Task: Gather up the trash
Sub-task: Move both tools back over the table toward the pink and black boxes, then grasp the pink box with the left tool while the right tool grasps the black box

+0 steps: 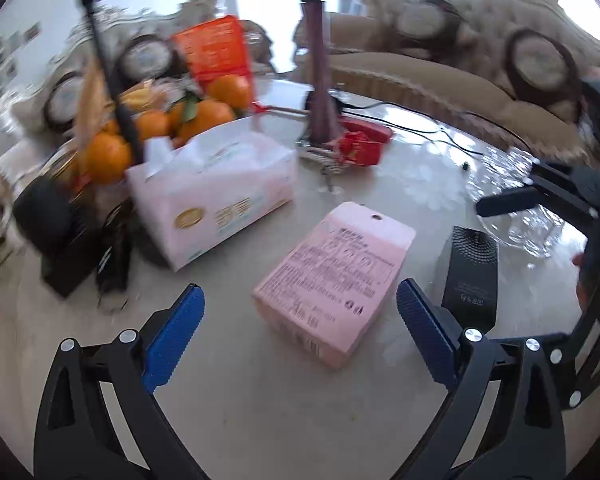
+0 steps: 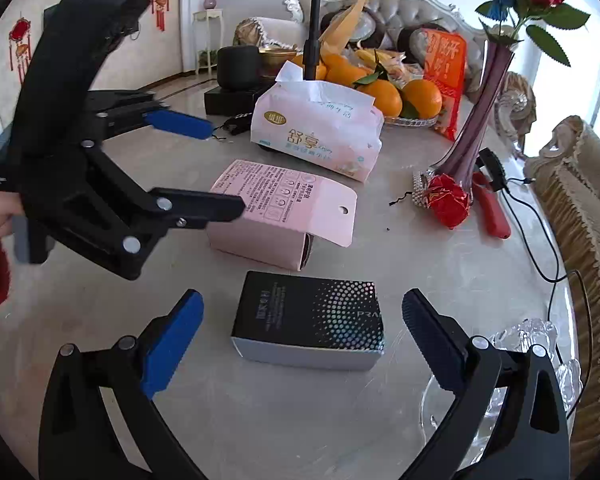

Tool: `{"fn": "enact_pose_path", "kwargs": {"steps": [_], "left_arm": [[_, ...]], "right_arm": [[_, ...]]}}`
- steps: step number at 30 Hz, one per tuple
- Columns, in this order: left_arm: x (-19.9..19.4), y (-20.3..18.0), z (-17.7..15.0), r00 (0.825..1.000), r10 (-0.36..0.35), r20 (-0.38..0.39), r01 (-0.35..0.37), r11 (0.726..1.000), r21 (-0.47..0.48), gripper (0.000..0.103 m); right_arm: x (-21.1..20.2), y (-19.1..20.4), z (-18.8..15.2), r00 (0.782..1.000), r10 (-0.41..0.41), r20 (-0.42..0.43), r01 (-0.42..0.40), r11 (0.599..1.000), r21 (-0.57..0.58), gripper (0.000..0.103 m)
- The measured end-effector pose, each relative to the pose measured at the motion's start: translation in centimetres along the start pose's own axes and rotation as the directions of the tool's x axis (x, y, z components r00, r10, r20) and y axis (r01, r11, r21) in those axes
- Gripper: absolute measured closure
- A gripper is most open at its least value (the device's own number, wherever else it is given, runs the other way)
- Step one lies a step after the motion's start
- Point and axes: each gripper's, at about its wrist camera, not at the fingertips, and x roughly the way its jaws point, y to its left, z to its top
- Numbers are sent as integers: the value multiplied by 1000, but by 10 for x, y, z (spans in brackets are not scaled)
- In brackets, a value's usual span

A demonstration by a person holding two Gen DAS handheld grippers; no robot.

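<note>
Grippers are both spread wide, nothing held. Left gripper [image 1: 300,312] is lined up over the pink box [image 1: 336,280], which lies flat on the marble table [image 1: 260,420] between the blue pads — a straddle for a side grab, by the look of it. Right gripper [image 2: 300,328] is squared to the black box [image 2: 312,316], also flat on the table, just in front of its fingers, jaws wider than the box. The two boxes sit near each other, pink one with its end flap open [image 2: 332,216], so they are judged to be the trash; no bin is seen in either view.

Clutter is packed behind: tissue pack [image 2: 320,136] just beyond the pink box, fruit bowl of oranges [image 2: 384,96] further back, purple vase [image 2: 476,128] with a red foil ornament [image 2: 448,200] at its base, red-handled tool [image 2: 492,208] and black cable [image 2: 548,256] off to the right side. Crystal dish [image 2: 540,344] stands just beside the right finger — a knock risk when closing on the black box. The left gripper reaches across the right view over the pink box, so arm crowding is likely if both grabs are made together.
</note>
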Motion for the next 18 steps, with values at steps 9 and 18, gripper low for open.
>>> {"fn": "enact_pose_path", "kwargs": {"steps": [9,18], "left_arm": [[35,-4,6,994,-90,-63,94,993,71,9],[65,-2,6,980,-126,-156,124,992,-23,9]], "right_arm": [[20,-10,-1,998,37,-53,-38,999,-22,8],[21,-14,-5,997,61,-41,-62,998,-21,8]]}}
